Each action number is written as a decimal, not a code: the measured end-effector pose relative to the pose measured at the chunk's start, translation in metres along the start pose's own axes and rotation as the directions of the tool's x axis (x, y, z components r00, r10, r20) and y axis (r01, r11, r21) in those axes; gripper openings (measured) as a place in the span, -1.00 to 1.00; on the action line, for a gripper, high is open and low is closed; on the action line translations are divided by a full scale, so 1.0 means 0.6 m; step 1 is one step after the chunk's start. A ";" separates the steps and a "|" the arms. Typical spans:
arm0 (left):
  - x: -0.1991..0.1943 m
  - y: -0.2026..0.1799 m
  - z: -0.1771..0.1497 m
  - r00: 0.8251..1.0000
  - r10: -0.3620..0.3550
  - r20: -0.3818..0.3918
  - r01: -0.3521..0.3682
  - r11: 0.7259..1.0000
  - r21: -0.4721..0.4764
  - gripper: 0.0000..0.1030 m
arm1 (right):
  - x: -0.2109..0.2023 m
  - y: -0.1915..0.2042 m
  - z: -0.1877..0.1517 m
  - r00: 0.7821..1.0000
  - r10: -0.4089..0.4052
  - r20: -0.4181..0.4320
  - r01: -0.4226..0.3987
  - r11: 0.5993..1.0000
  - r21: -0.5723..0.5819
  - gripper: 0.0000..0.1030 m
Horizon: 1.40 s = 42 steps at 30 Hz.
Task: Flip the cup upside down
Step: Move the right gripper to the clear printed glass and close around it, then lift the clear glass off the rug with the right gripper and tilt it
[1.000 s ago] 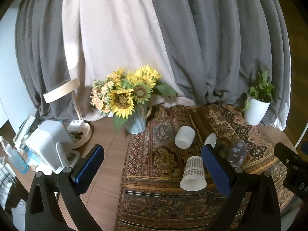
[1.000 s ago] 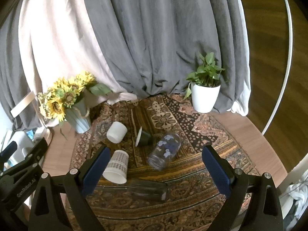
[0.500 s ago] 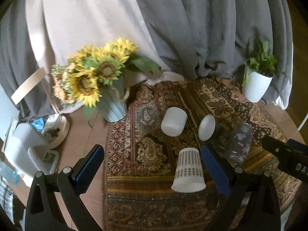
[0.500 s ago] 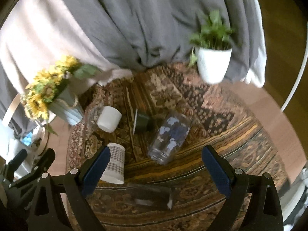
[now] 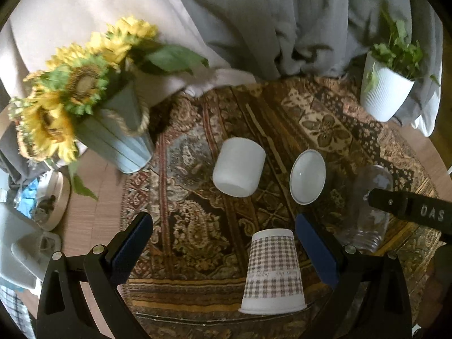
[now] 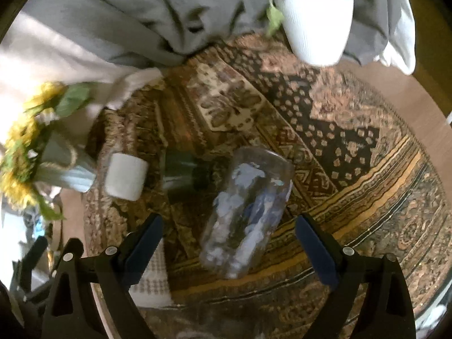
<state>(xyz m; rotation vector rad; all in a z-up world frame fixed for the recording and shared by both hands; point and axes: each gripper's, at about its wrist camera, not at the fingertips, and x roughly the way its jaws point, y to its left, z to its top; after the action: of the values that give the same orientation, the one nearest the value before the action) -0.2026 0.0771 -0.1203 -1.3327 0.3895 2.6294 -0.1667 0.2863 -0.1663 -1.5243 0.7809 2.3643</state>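
A clear glass cup with blue flowers [image 6: 248,212] lies on its side on the patterned rug [image 6: 353,169], between my right gripper's open fingers; my right gripper [image 6: 228,240] hovers just above it. It also shows in the left wrist view [image 5: 370,212]. A checked paper cup [image 5: 272,271] stands upside down near the rug's front edge, between my left gripper's open fingers; my left gripper [image 5: 223,240] is empty. A white cup [image 5: 238,166] and a dark green cup with a white inside [image 5: 308,176] lie on their sides further back.
A sunflower vase [image 5: 113,130] stands at the rug's left edge. A white plant pot [image 5: 387,90] stands at the back right. Grey and cream curtains [image 5: 226,22] hang behind. Small white appliances [image 5: 22,243] sit on the wooden table at far left.
Both grippers have moved forward and down toward the rug. The right gripper now has the flowered glass between its open fingers; the left has closed in on the paper cup.
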 end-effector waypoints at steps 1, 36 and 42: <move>0.007 -0.004 0.002 1.000 -0.001 -0.008 0.001 1.000 0.007 1.00 | 0.012 -0.006 0.006 1.000 0.008 -0.030 -0.007 1.000 0.031 0.81; -0.091 -0.159 -0.075 0.992 0.121 0.020 -0.120 0.992 -0.047 1.00 | -0.071 -0.062 -0.038 0.991 -0.076 -0.111 0.026 0.918 -0.396 0.41; -0.100 -0.209 -0.099 0.985 0.174 0.003 -0.173 0.984 -0.048 1.00 | -0.081 -0.116 -0.064 0.996 -0.077 -0.044 0.052 0.907 -0.417 0.41</move>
<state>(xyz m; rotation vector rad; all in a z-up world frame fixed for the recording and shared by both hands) -0.0888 0.1763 -0.1250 -1.3605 0.4653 2.8005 -0.0842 0.3285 -0.1566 -1.7494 0.2314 2.5590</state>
